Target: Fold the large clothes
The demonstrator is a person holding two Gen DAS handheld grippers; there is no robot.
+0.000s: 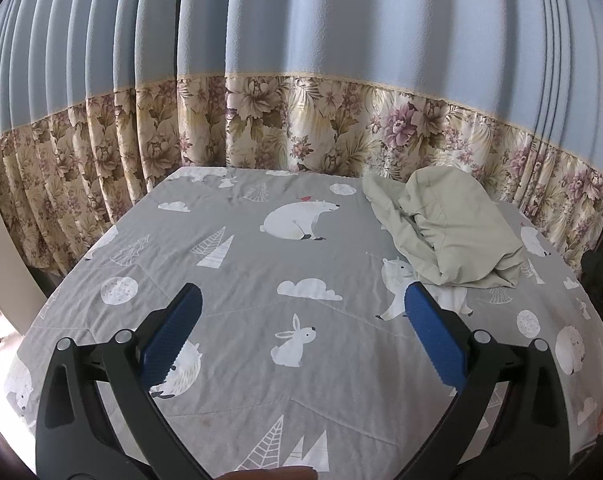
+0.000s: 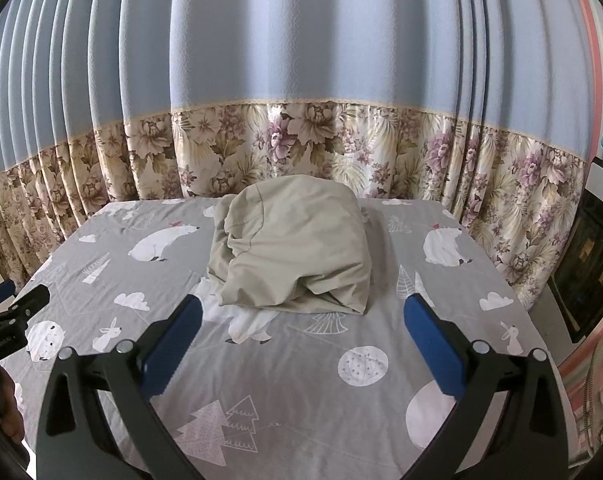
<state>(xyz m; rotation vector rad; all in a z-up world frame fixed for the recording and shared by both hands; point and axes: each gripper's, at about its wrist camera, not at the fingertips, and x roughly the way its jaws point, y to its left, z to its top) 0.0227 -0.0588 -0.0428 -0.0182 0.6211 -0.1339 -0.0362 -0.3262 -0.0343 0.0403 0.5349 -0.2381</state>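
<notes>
Both grippers, left gripper (image 1: 303,312) and right gripper (image 2: 303,314), spread wide, empty. Beige garment (image 2: 289,246) bunched, frame centre of right view; seek hem edge, pinch single layer.

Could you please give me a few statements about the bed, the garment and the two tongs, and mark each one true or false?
1. The beige garment lies crumpled in a heap on the grey bedsheet. True.
2. The right tongs are shut on the garment. False: they are open, short of the heap and hold nothing.
3. The left tongs are open and empty. True.
4. The garment is already folded flat into a neat rectangle. False: it is a bunched, wrinkled mound.
5. A curtain with a floral lower band hangs behind the bed. True.
6. The bedsheet is plain white. False: it is grey with printed bears, rabbits, clouds and trees.
</notes>
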